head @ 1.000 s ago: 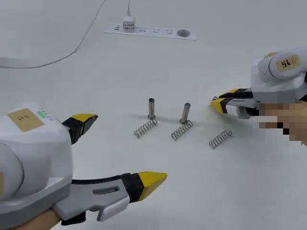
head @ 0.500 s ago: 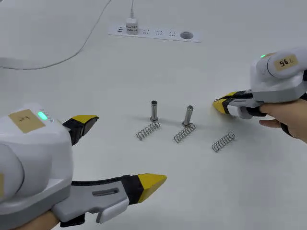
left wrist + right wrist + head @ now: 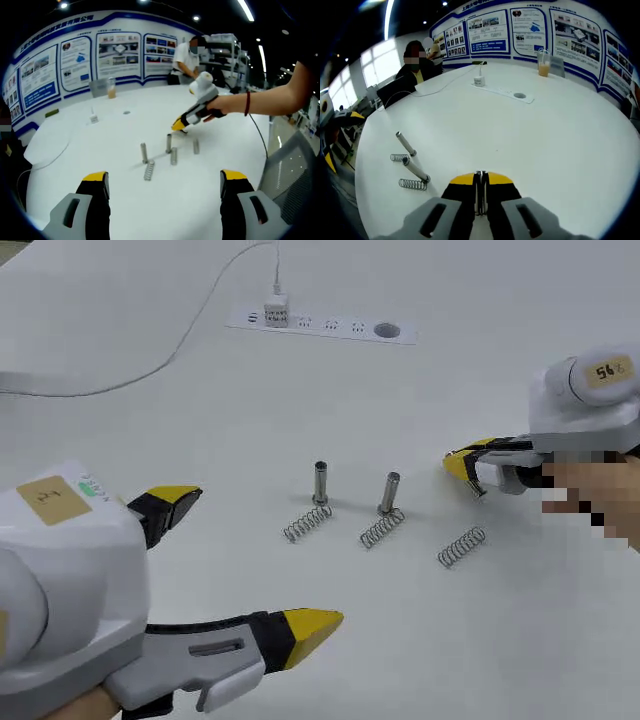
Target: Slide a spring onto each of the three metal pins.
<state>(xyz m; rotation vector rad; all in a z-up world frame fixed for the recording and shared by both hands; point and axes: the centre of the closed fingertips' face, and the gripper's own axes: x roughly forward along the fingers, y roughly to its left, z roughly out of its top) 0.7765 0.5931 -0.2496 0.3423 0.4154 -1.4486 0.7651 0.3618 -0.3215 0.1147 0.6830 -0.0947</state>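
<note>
Two metal pins (image 3: 320, 483) (image 3: 389, 493) stand upright mid-table. Three springs (image 3: 306, 523) (image 3: 381, 528) (image 3: 460, 546) lie flat just in front of them. My right gripper (image 3: 462, 466) hovers right of the pins, shut on a third metal pin (image 3: 480, 199), whose end (image 3: 475, 488) pokes out below the yellow tips. In the right gripper view, the standing pins (image 3: 406, 143) (image 3: 416, 170) and two springs (image 3: 398, 157) (image 3: 412, 184) lie to the left. My left gripper (image 3: 245, 560) is open and holds nothing, near the front left, well short of the springs (image 3: 149, 170).
A white power strip (image 3: 320, 324) with a plugged-in charger and cable lies at the far side of the white table (image 3: 330, 640). A cup (image 3: 544, 65) stands far off on the table. People are at the table's far edges.
The head camera has shifted a little. The right gripper stays close to the same spot beside the pins, and the held pin's end now shows below its tips. The left gripper has not moved.
</note>
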